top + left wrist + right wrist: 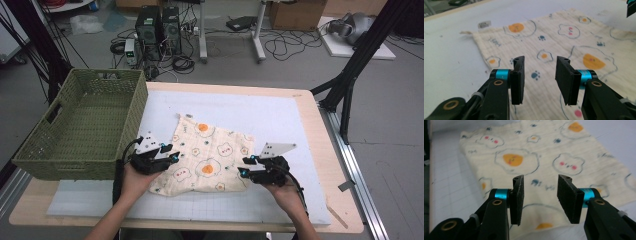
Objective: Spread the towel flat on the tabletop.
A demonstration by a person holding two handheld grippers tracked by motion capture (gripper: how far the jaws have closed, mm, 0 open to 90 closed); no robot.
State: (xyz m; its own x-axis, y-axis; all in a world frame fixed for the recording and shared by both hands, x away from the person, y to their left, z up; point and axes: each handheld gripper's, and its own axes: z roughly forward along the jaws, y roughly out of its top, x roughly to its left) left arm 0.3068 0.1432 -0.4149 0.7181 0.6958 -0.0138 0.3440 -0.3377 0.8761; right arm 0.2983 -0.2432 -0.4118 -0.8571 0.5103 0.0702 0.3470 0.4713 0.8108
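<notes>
So my cream muslin cloth with the fried-egg print lay folded flat mid-frame on the tabletop. Both my left tool and right tool were spread, pinching nothing. Green wicker basket at left sat empty, so I'd guess stowing was left.

one cloth, one green basket, two grippers: left, right.
</notes>
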